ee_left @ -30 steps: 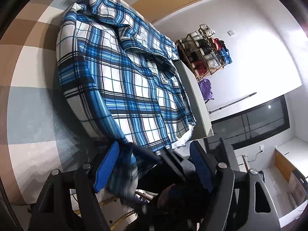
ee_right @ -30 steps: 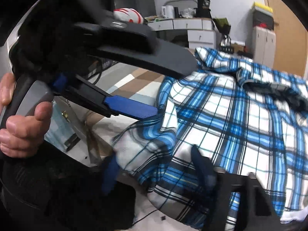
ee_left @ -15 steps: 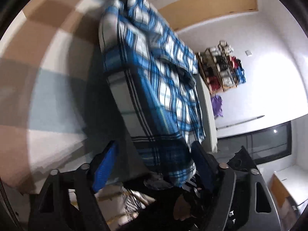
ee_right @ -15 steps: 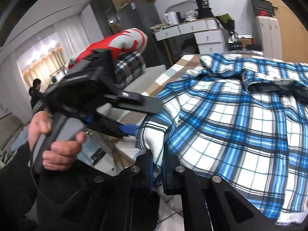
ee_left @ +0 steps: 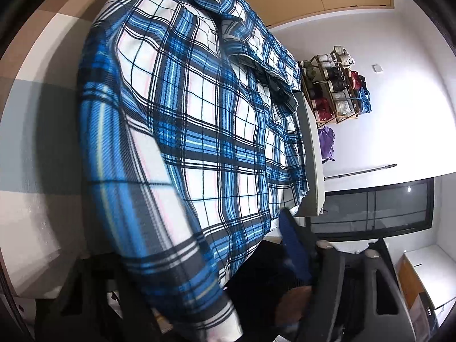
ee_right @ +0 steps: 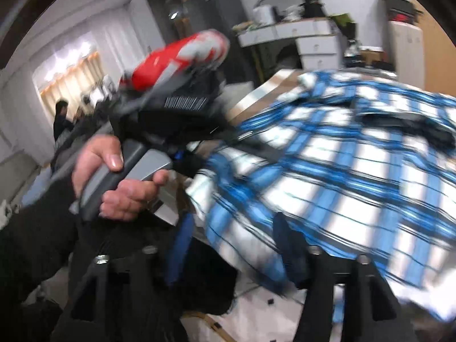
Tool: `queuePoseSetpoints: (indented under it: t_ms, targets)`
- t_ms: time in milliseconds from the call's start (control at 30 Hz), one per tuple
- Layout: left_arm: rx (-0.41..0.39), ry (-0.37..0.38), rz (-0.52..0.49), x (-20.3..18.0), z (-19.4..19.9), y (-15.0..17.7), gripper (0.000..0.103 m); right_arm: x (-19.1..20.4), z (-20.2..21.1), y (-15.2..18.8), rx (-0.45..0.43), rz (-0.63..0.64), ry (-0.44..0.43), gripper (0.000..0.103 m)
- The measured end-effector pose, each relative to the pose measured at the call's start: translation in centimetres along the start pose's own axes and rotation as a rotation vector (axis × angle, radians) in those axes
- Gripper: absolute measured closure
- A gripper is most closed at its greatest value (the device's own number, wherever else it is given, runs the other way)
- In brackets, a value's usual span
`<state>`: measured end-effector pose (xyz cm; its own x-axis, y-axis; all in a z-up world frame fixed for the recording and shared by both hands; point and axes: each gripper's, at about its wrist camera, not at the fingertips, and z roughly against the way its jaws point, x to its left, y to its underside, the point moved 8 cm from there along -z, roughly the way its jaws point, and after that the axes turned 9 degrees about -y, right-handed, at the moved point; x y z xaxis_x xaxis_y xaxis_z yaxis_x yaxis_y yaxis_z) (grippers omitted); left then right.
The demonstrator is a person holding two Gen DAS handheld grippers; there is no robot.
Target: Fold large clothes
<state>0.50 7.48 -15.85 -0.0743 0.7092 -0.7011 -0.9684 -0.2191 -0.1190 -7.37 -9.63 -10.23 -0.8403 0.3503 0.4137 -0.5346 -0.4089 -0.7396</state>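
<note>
Here right tongs (ee_right: 232,245) are opening beside plaid shirt (ee_right: 342,176)

Matt woven plaid cloth shirt (ee_left: 199,131)

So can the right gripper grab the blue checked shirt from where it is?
Probably yes. The right gripper sits at the near edge of the blue checked shirt, its jaws opening with the hem lying between them. Nothing blocks it; the left gripper is off to the side.
</note>
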Motion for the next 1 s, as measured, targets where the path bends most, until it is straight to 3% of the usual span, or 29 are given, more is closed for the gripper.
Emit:
queuePoseSetpoints:
  t_ms: [33,133,167,233,333,467,600,733,800,867,900,933,1000]
  targets:
    - [0.001,-0.004,-0.001,0.1,0.0,0.1,0.052,-1.2,2.1,0.2,-0.012,-0.029,0.016,0.03]
    - [-0.005,-0.02,0.006,0.3,0.0,-0.1,0.066,-6.2,8.9,-0.1,-0.05,-0.135,0.095,0.025]
    - [-0.012,-0.03,0.01,0.4,0.1,-0.1,0.075,-8.0,10.9,-0.3,-0.069,-0.17,0.135,0.021]
    - [-0.018,-0.03,0.016,0.6,0.2,-0.3,0.083,-12.7,15.7,-0.7,-0.115,-0.242,0.257,0.005]
    - [-0.02,-0.039,0.01,0.5,0.0,-0.3,0.089,-19.3,20.1,-0.2,-0.109,-0.347,0.392,0.005]
    - [-0.019,-0.05,-0.026,0.1,-0.1,-0.1,0.094,-24.9,20.8,2.1,0.062,-0.424,0.472,0.005]
    - [-0.015,-0.046,-0.039,-0.3,-0.3,-0.1,0.096,-25.6,19.6,4.3,0.231,-0.314,0.533,0.008]
    - [-0.011,-0.031,-0.033,-0.4,-0.4,-0.1,0.096,-24.8,18.9,5.7,0.323,-0.197,0.573,0.013]
    - [-0.005,-0.028,-0.036,-0.5,-0.5,-0.1,0.096,-25.0,18.6,5.8,0.336,-0.128,0.637,0.014]
    - [-0.003,-0.033,-0.038,-0.7,-0.7,-0.2,0.096,-25.3,17.9,6.0,0.39,-0.094,0.677,0.025]
    - [0.0,-0.035,-0.038,-0.7,-0.8,-0.1,0.096,-25.6,17.3,6.2,0.439,-0.056,0.705,0.044]
    - [0.003,-0.037,-0.038,-0.7,-0.8,-0.1,0.096,-25.8,16.9,6.2,0.463,-0.04,0.715,0.055]
    - [0.003,-0.036,-0.04,-0.6,-0.8,-0.1,0.096,-26.3,16.4,6.3,0.482,-0.041,0.711,0.062]
